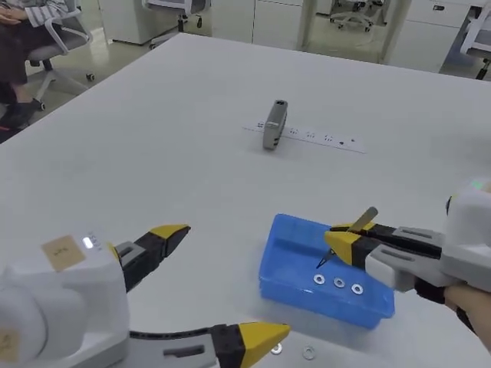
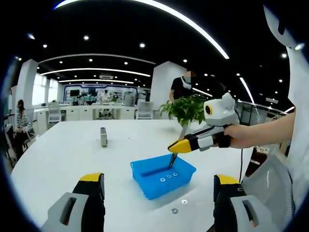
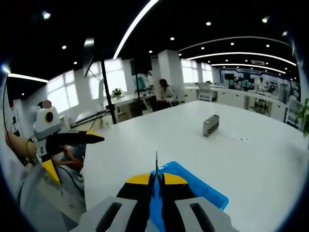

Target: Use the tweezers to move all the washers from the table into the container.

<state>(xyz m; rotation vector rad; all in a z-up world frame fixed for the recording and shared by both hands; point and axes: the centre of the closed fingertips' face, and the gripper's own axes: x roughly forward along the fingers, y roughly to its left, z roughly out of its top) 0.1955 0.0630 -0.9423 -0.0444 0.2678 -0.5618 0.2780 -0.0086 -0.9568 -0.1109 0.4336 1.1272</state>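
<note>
Head view: close, downward. 2 gripper views face inward; all share container (image 1: 322, 300).

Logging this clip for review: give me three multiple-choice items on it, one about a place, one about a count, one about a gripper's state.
1. Where are the tweezers' tips?
A) at the blue container
B) beside the left gripper
C) pointing straight up

2. How many washers lie in the container?
A) one
B) three
C) five

3. What is the left gripper's state?
A) shut on a washer
B) open, holding nothing
C) shut on the tweezers

Answers:
1 A, the right gripper holds them pointing down into it.
2 B, three rings lie in a row inside.
3 B, its jaws stand wide apart.
</note>
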